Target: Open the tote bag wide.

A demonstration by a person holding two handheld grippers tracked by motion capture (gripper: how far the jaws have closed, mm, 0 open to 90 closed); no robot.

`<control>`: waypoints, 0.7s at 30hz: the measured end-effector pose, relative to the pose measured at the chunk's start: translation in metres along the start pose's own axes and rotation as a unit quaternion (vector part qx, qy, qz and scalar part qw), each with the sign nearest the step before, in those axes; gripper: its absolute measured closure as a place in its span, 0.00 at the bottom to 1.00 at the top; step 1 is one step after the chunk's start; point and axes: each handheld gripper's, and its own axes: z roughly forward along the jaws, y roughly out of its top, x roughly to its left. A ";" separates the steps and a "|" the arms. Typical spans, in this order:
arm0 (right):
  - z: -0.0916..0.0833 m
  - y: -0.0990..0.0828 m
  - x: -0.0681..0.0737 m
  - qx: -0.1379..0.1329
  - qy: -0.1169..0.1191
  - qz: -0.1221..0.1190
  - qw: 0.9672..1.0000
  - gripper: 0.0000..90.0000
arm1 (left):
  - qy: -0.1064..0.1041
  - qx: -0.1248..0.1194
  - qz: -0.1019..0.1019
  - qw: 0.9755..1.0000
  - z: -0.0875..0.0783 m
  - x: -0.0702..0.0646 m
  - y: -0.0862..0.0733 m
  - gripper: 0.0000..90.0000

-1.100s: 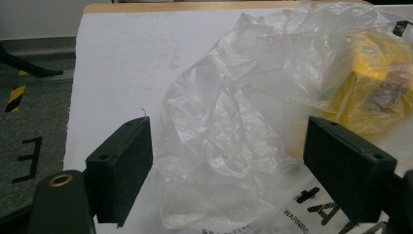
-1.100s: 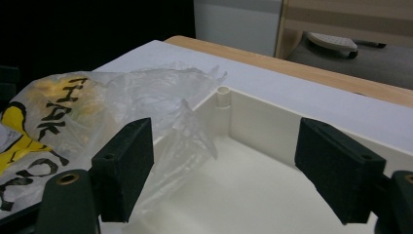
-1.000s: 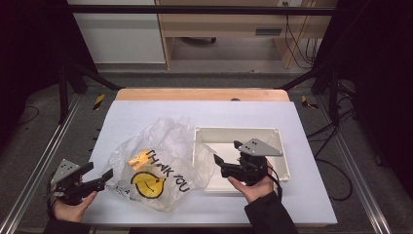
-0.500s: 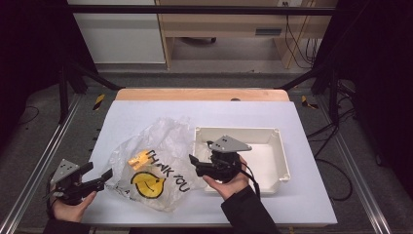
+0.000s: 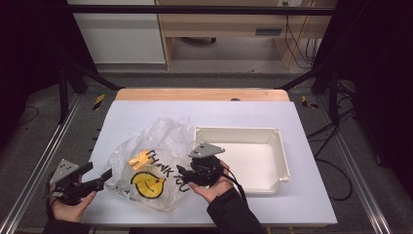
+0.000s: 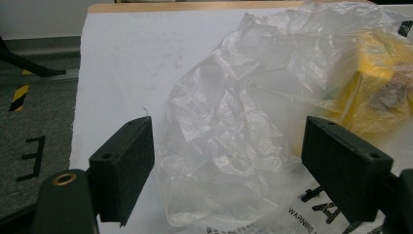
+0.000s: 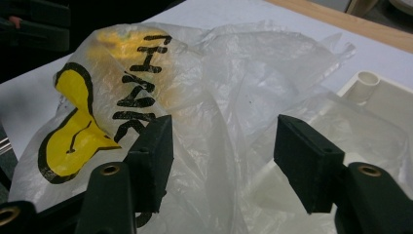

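plastic bag [image 5: 151, 168] lies crumpled on the white tabletop [image 5: 146, 117], near the front edge, left of centre. clear film, black "thank you" lettering, yellow smiley face. something yellow sits inside it [image 5: 139, 159], box-like as far as the film lets me tell (blurred in the left claw view [image 6: 375, 92]).

left claw [image 5: 100, 176] at the bag's left edge, jaws wide apart, nothing between them but loose film just ahead [image 6: 229, 141]. not gripping. right claw [image 5: 184, 174] at the bag's right side, over the lettering, jaws also spread wide; in the right claw view the film [image 7: 219, 97] bulges up between and beyond the jaws, no pinch on it. cannot tell whether either jaw brushes the plastic.

judgement on progress: early. the work in hand looks like getting at the bag, either opening it or moving it and its contents toward the tray. both claws are placed on opposite sides, ready to take hold, but no hold is made. bag unopened, contents inside, tray empty. left to do: close on the film, lift or spread it, get the yellow thing out.

around: white shallow tray [image 5: 280, 156] just right of the bag, its near-left corner touching or under the bag's edge [image 7: 370, 80]. wooden strip [image 5: 204, 95] along the far edge of the tabletop. metal frame rails on both sides, cables on the floor at right.

in the way: the tray rim sits close behind the right claw, little room to swing. film is slack and layered, so a jaw may catch one layer only.
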 end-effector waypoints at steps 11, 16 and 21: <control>0.005 -0.008 -0.002 0.034 0.024 0.004 0.999 0.93 | -0.001 0.000 -0.002 1.000 0.000 0.001 0.000 0.22; 0.003 -0.008 -0.002 0.039 0.030 0.007 0.999 1.00 | -0.003 -0.002 -0.004 1.000 -0.001 0.000 0.001 0.23; -0.007 0.001 0.003 -0.009 0.033 -0.004 0.999 1.00 | -0.009 -0.012 -0.001 1.000 -0.005 -0.003 0.005 0.24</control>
